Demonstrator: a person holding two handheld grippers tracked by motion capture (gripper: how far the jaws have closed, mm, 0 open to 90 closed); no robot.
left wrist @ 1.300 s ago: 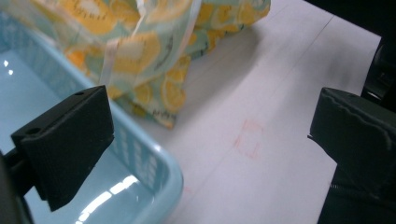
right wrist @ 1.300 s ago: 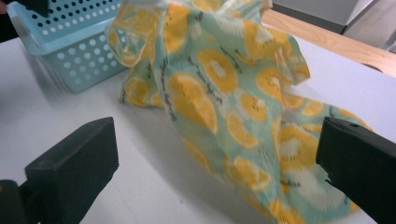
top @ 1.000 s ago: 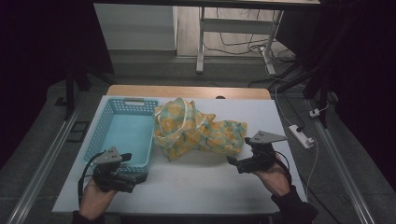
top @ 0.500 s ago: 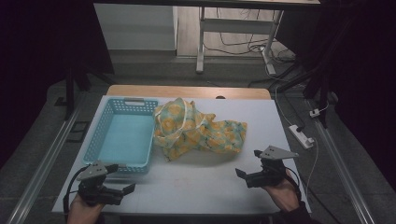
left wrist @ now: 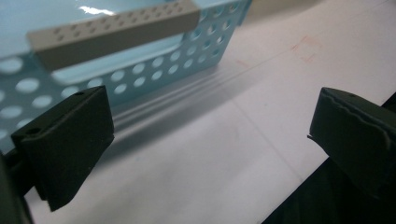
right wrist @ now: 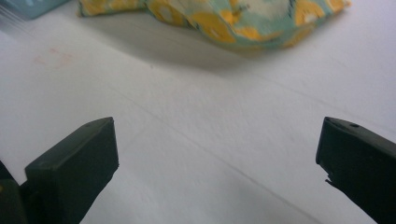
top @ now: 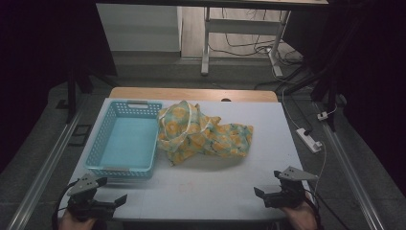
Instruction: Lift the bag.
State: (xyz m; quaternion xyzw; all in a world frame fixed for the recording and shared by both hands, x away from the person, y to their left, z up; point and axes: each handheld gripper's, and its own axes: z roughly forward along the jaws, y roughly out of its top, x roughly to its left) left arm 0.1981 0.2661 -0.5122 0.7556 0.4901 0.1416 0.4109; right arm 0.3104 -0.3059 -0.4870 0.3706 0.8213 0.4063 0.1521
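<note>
A crumpled yellow and teal patterned cloth [top: 203,132] lies on the white table [top: 220,184], its left edge against a light blue perforated basket [top: 125,141]. My left gripper [top: 112,201] sits at the table's near left corner, open and holding nothing. In the left gripper view the basket wall [left wrist: 140,70] stands just ahead of the wide-apart jaws. My right gripper [top: 262,194] rests near the front right edge, open with nothing in it. The cloth [right wrist: 233,18] lies well ahead of it in the right gripper view.
A white power strip [top: 310,140] lies on the floor off the table's right side. Metal rails run along both sides of the table. A faint red square mark [left wrist: 306,49] is on the table surface near the front.
Both grippers have drawn back toward the near edge of the table, away from the basket and the cloth. The cloth and basket have stayed put.
</note>
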